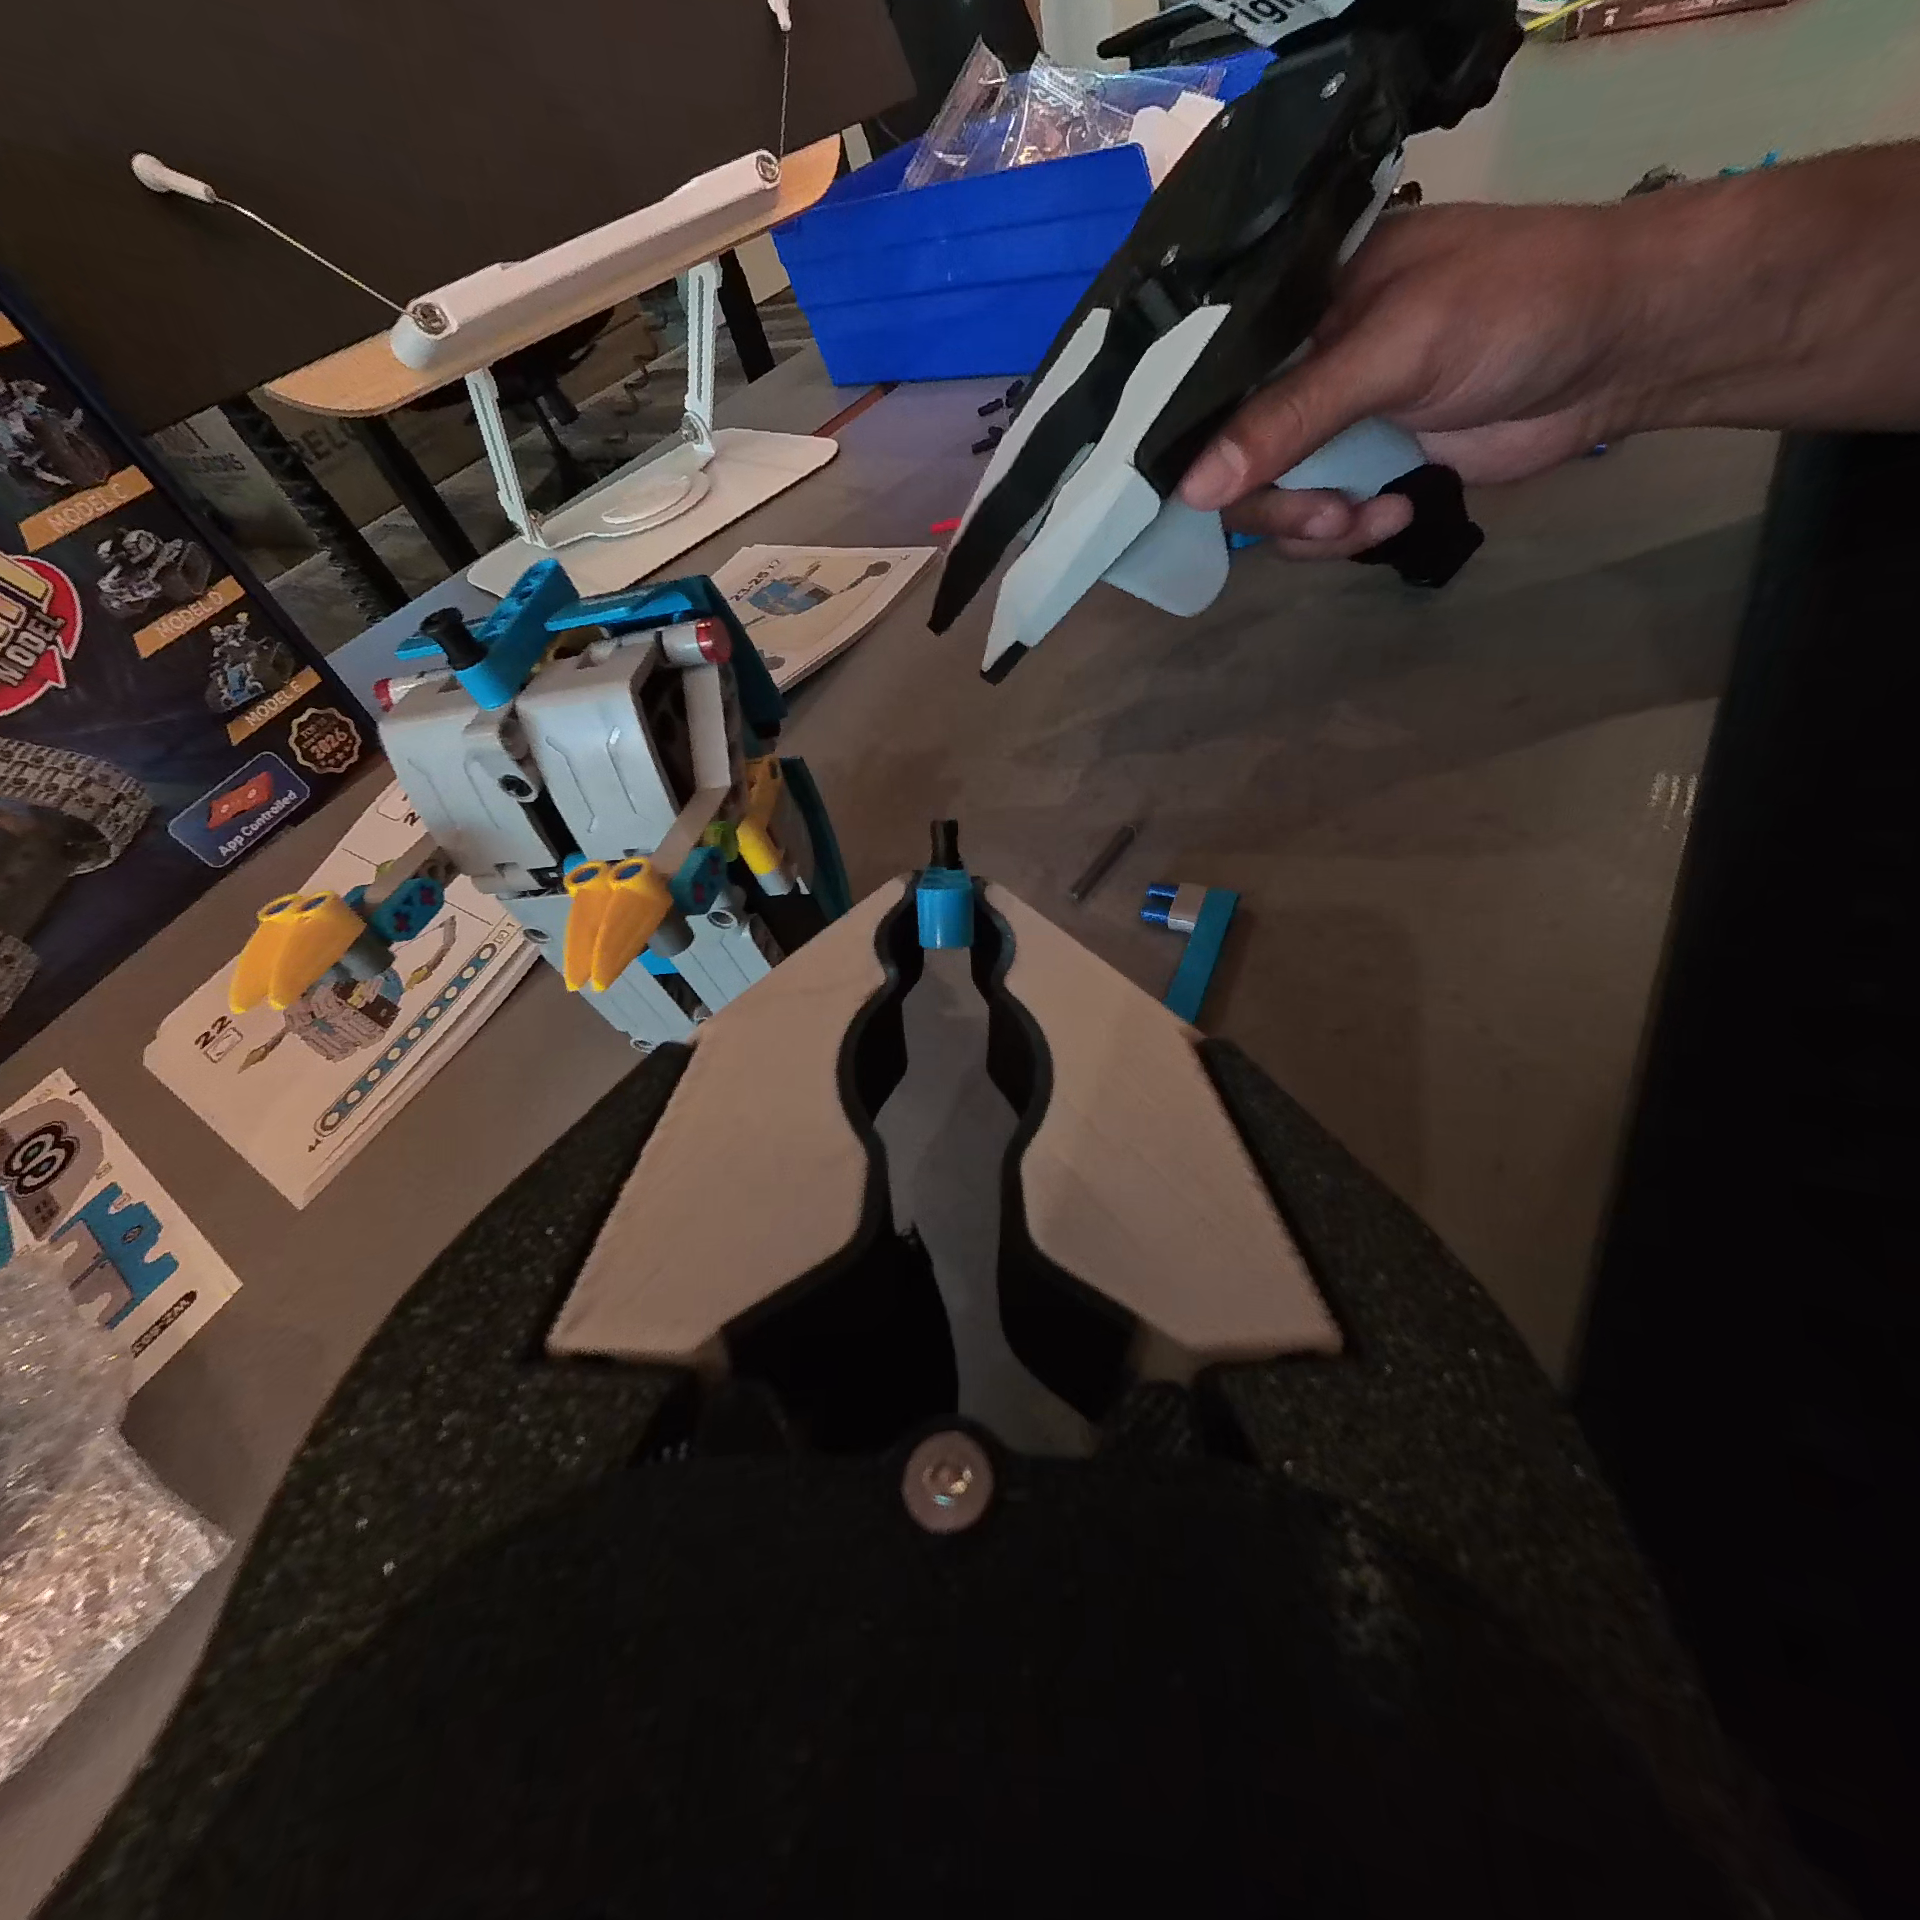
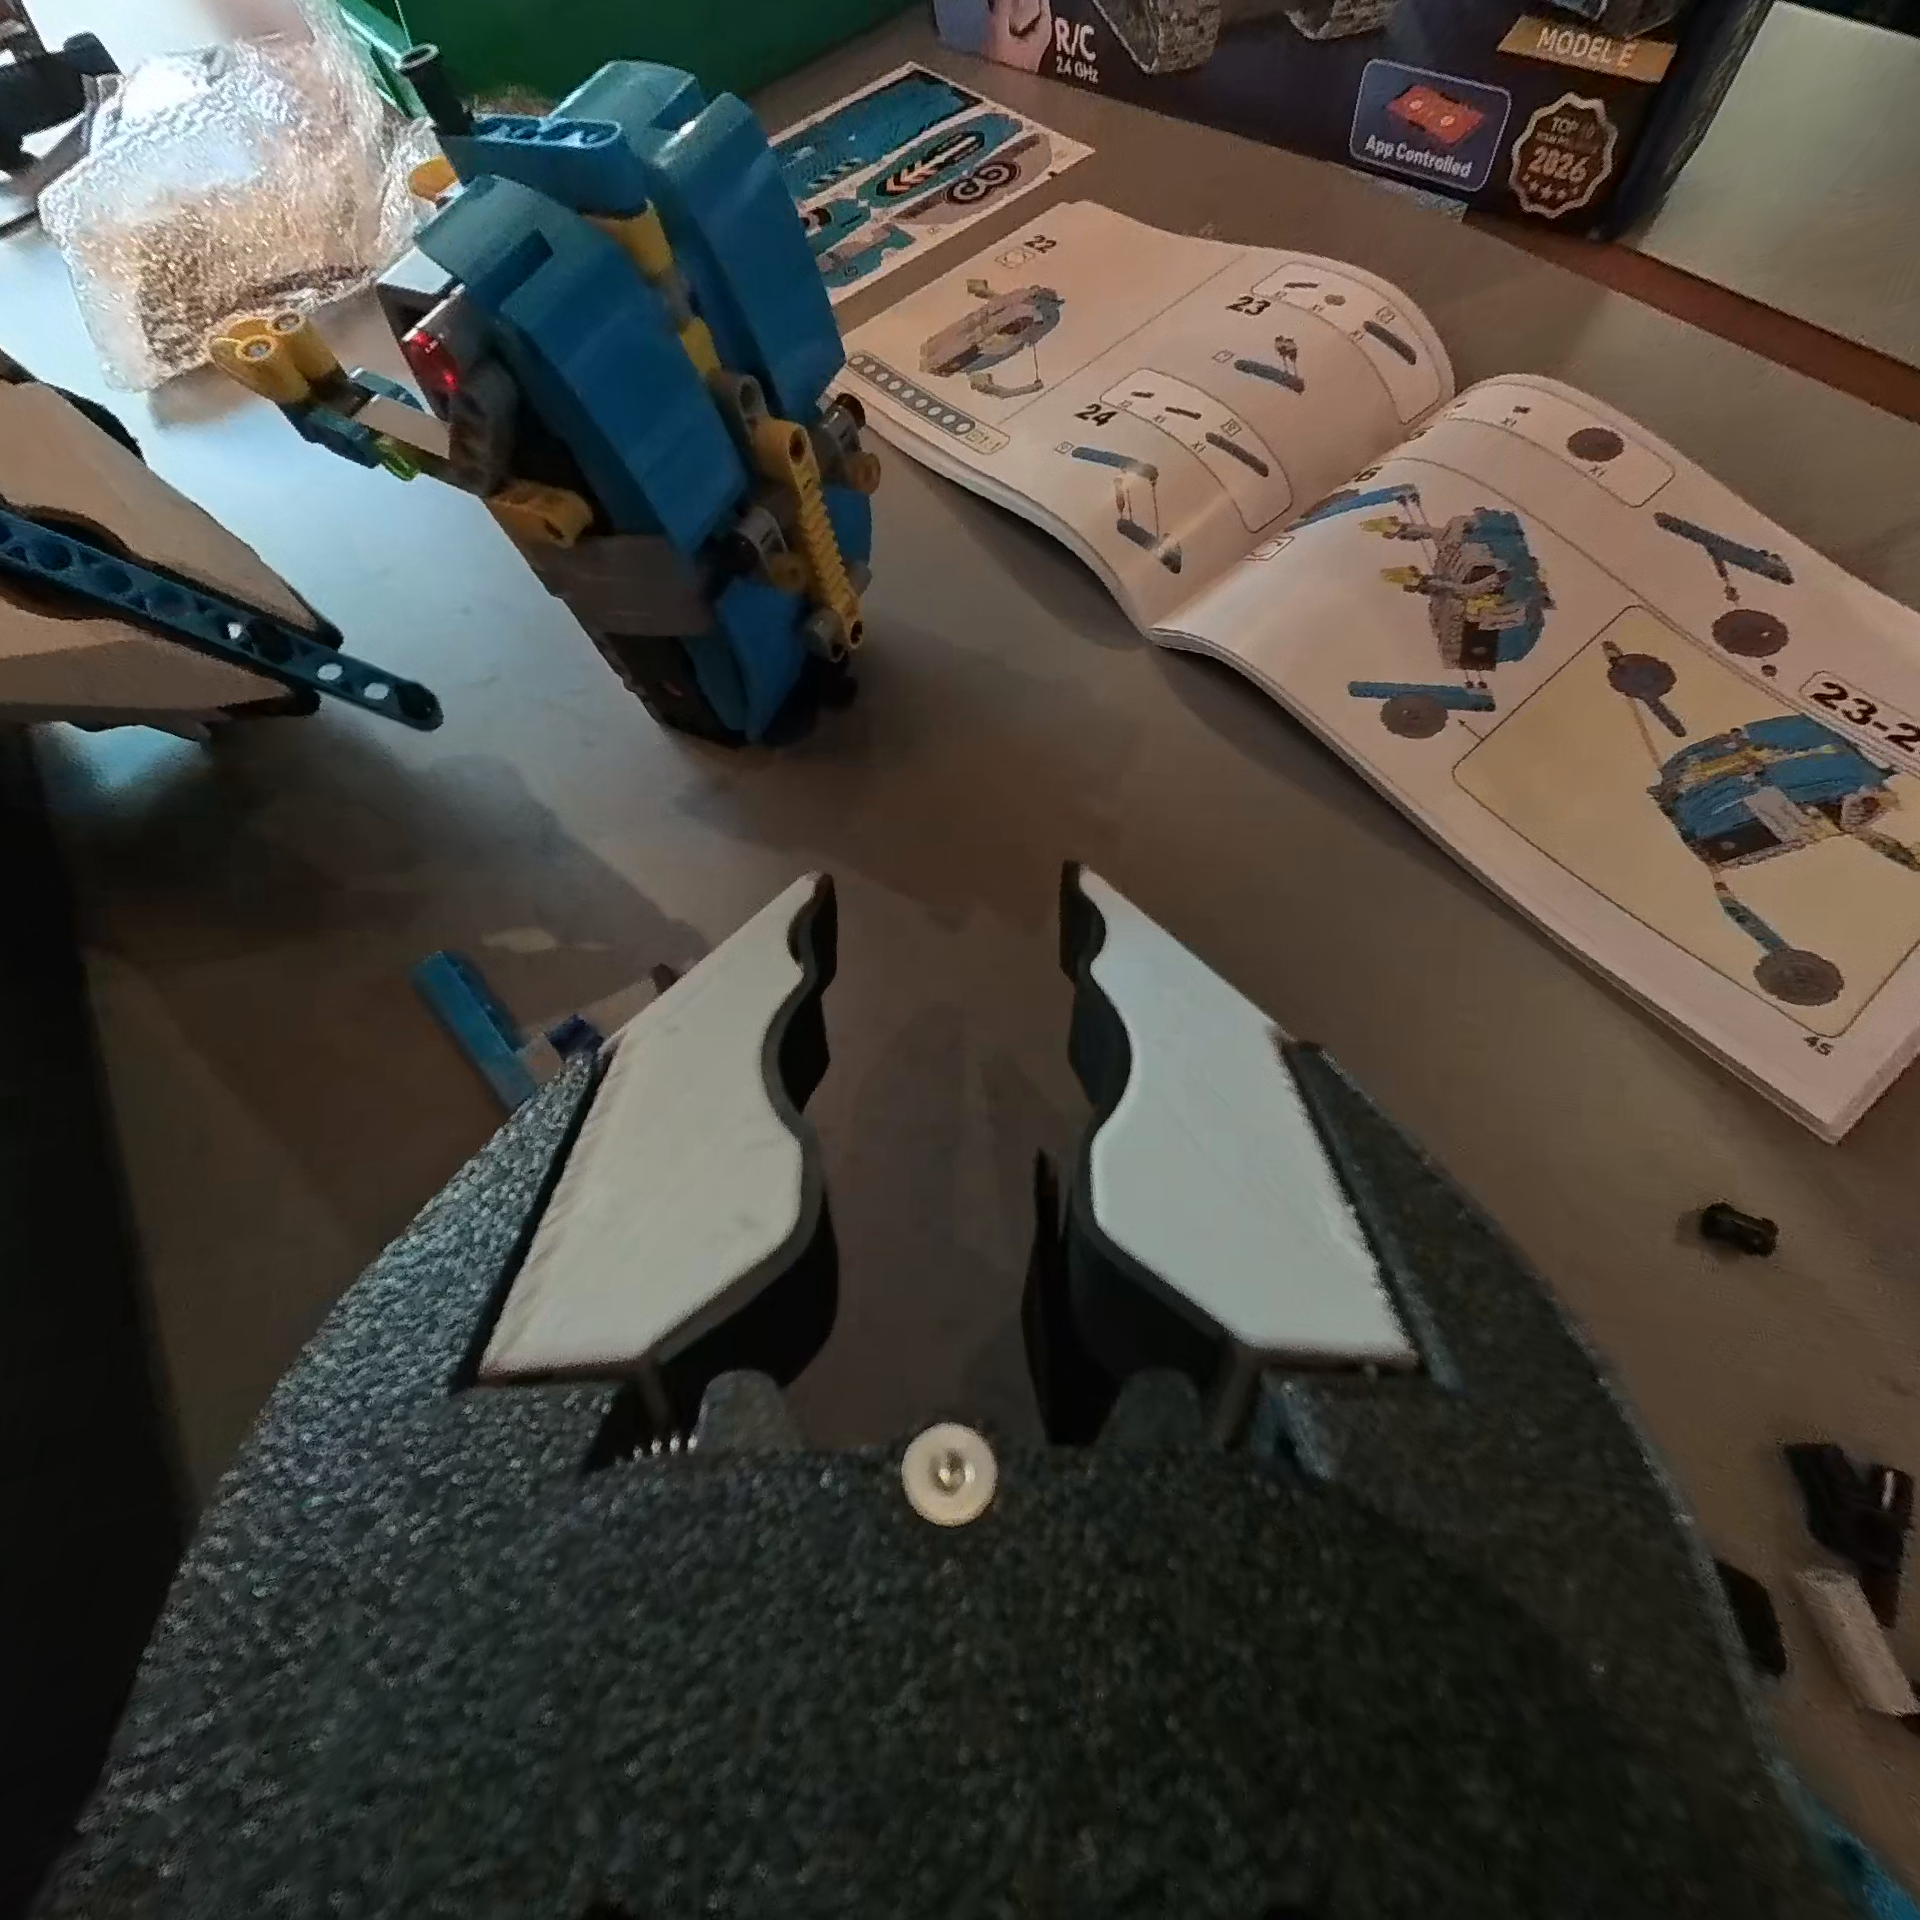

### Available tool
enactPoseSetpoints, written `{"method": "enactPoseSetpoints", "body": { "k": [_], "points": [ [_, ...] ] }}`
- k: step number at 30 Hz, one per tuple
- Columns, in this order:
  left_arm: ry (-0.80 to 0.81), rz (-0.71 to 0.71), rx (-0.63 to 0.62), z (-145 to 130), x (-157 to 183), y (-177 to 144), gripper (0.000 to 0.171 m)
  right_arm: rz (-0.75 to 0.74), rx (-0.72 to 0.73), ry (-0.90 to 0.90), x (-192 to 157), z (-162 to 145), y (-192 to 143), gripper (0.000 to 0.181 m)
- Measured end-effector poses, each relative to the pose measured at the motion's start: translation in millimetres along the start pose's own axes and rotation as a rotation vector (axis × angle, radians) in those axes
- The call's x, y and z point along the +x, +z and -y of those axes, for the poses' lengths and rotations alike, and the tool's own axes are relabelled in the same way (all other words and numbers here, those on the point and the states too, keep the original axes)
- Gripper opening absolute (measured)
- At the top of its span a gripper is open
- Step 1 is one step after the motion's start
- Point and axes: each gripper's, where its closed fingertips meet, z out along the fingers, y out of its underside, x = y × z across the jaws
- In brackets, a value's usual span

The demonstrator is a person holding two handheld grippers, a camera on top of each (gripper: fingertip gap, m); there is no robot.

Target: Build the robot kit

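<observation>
Fingers of left gripper (image 1: 943, 896) pinched a long blue holed beam (image 2: 223, 634) beside the blue-grey brick model (image 2: 665, 416); right gripper (image 2: 945, 914) hung spread, empty, nearer than that model.

Left gripper (image 1: 943, 902), fingers closed on a long blue holed beam (image 2: 223, 636) held end-on, a short black pin (image 1: 944, 837) projecting from its tip. Right gripper (image 2: 945, 914), fingers parted and empty, hangs above the grey table (image 2: 1039, 727). Between them stands an upright blue, grey and yellow brick model (image 1: 613, 790), resting on the table.
</observation>
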Motion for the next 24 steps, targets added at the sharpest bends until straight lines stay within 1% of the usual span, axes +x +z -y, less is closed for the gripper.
{"method": "enactPoseSetpoints", "body": {
  "k": [5,12,24],
  "points": [
    [-0.005,0.013,0.0,-0.3,-2.4,-0.5,0.007,0.031,-0.013,0.008,-7.0,-0.3,-0.2,0.039],
    [-0.002,0.022,-0.004,-1.0,-3.3,-0.5,0.007,0.015,-0.025,-0.037,-8.5,-1.4,-0.2,0.036],
    [-0.002,0.025,-0.009,-1.7,-3.7,-0.4,0.007,0.018,-0.039,-0.044,-9.4,-3.8,0.5,0.034]
  ]
}}
